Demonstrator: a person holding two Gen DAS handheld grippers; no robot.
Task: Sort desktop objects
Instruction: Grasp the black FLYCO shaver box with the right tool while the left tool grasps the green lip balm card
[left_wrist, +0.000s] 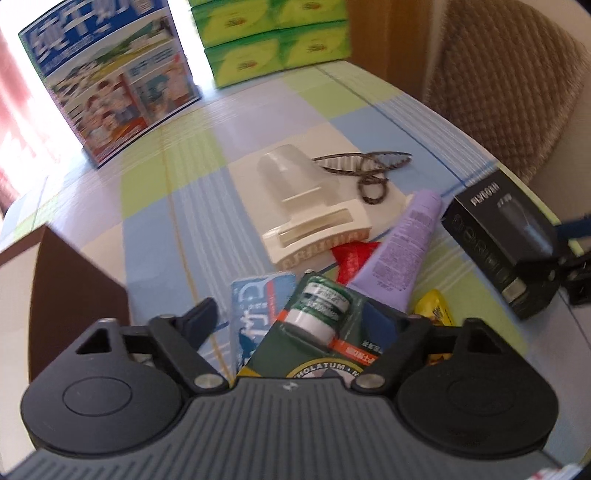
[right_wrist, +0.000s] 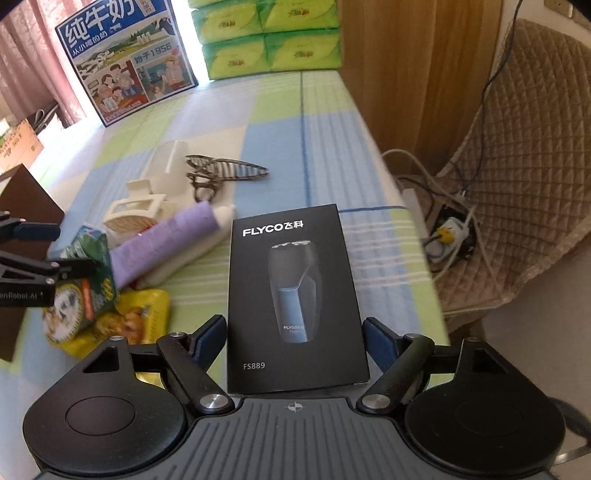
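The right tongs are spread around the black shaver box, a gap showing at each pad, so nothing is pinched. The left tongs bracket the green ointment pack; contact cannot be told (blur hides the pads). A skewed closure could be expected to twist the box on the tabletop, and the purple tube or yellow packet beside the pack might be dragged.

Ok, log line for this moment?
left tongs: around green box, not gripping | right tongs: around black box, not gripping
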